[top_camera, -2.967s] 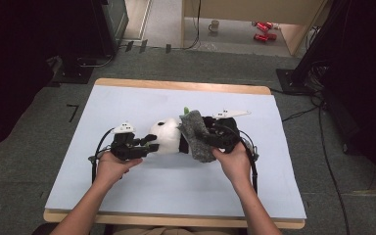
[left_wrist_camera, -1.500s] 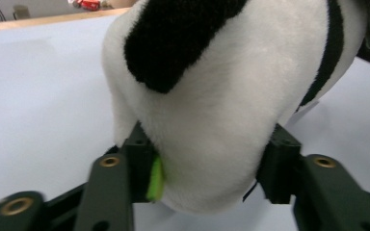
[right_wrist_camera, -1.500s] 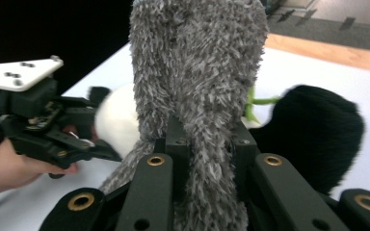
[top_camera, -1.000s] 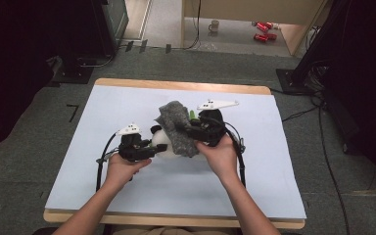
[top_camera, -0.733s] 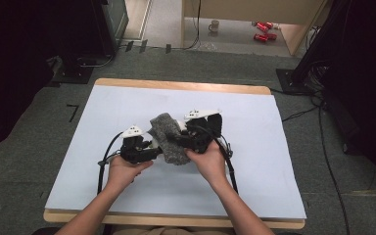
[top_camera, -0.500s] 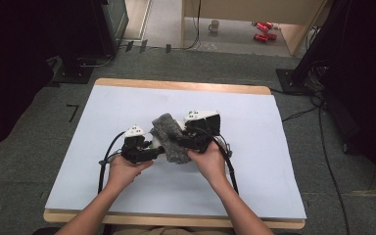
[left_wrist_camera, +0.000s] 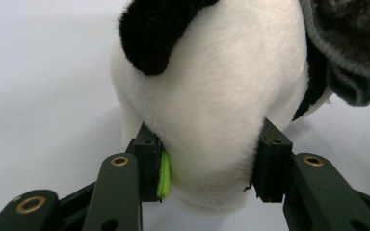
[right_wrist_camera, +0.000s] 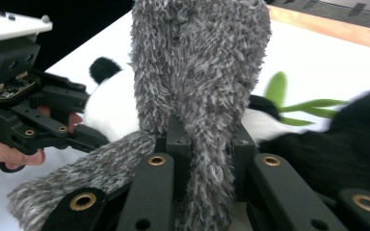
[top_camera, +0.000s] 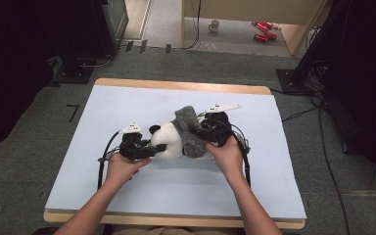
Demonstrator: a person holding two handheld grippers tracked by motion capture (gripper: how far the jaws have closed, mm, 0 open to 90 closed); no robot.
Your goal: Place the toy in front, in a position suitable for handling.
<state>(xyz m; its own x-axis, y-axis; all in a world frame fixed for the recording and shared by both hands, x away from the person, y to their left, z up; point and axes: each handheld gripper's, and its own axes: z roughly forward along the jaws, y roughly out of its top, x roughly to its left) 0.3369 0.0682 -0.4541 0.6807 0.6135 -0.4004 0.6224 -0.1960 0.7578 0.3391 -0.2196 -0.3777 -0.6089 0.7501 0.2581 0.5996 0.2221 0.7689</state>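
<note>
A black-and-white panda plush (top_camera: pixel 166 143) lies on the pale blue mat (top_camera: pixel 127 105). My left gripper (top_camera: pixel 157 147) is shut on its white head (left_wrist_camera: pixel 212 96), one jaw on each side; the jaws (left_wrist_camera: pixel 212 163) have just been opening slightly with the head still pressed between them. A grey fuzzy cloth (top_camera: pixel 190 131) is draped across the panda's neck. My right gripper (top_camera: pixel 203 136) is shut on that cloth (right_wrist_camera: pixel 197 62), pinching a fold (right_wrist_camera: pixel 207 139). Green felt leaves (right_wrist_camera: pixel 289 98) show beside the panda's black body (right_wrist_camera: pixel 347 139).
The mat covers a wooden table whose edge (top_camera: pixel 176 85) shows at the back. My left gripper (right_wrist_camera: pixel 24 110) appears at the left of the right gripper view. A mug (top_camera: pixel 214 25) and red cans (top_camera: pixel 262 30) stand on the floor beyond.
My right gripper has carried the grey cloth down and to the right, off the panda's head and onto its neck. The left gripper has stayed on the head.
</note>
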